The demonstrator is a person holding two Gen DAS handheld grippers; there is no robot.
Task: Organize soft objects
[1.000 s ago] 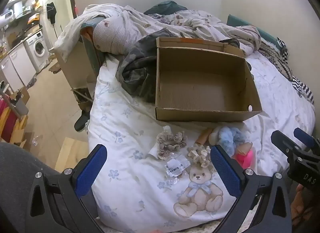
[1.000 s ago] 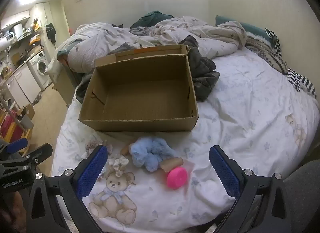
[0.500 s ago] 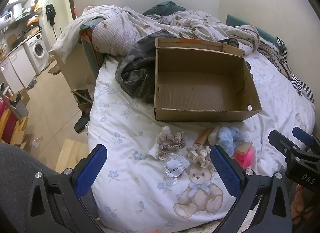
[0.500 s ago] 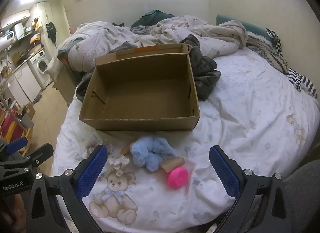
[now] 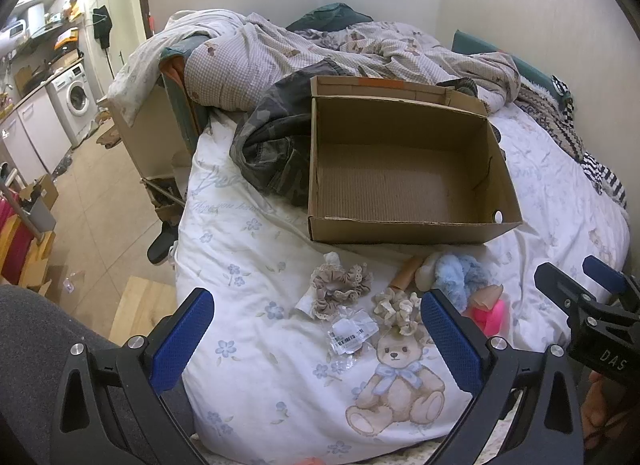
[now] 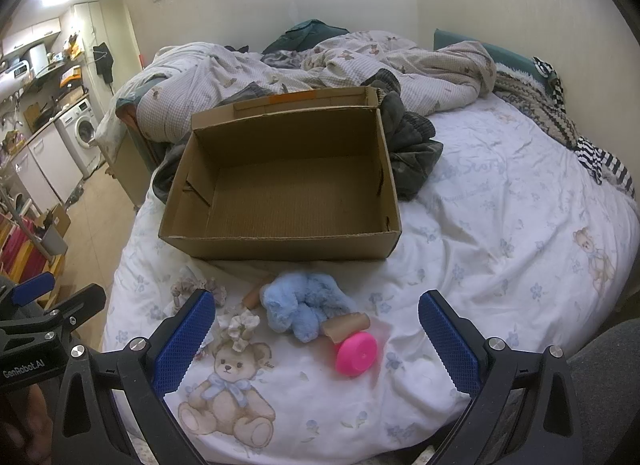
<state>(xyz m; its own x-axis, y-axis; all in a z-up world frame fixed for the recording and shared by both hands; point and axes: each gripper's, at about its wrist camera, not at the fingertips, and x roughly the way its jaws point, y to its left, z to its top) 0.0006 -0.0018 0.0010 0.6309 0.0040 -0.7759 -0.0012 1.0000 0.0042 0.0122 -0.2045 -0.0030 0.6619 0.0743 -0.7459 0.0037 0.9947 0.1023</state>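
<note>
An empty cardboard box (image 5: 404,225) (image 6: 280,243) sits open on the bed. In front of it lie a beige scrunchie (image 5: 340,287) (image 6: 188,285), a cream scrunchie (image 5: 398,309) (image 6: 240,325), a fluffy blue soft toy (image 5: 456,273) (image 6: 304,305), cardboard tubes (image 5: 404,277) (image 6: 346,323), a pink round object (image 5: 492,315) (image 6: 356,353) and a clear packet with a label (image 5: 352,331). My left gripper (image 5: 318,335) is open and empty above the scrunchies. My right gripper (image 6: 314,339) is open and empty above the blue toy and pink object.
A rumpled duvet (image 5: 320,53) and dark clothes (image 5: 276,153) (image 6: 416,149) lie behind and beside the box. The bed's left edge drops to the floor, where a wooden board (image 5: 140,305) and a washing machine (image 5: 76,101) stand. White sheet (image 6: 500,225) stretches right.
Both grippers have shifted very slightly; the view barely changes. Nothing was picked up or moved.
</note>
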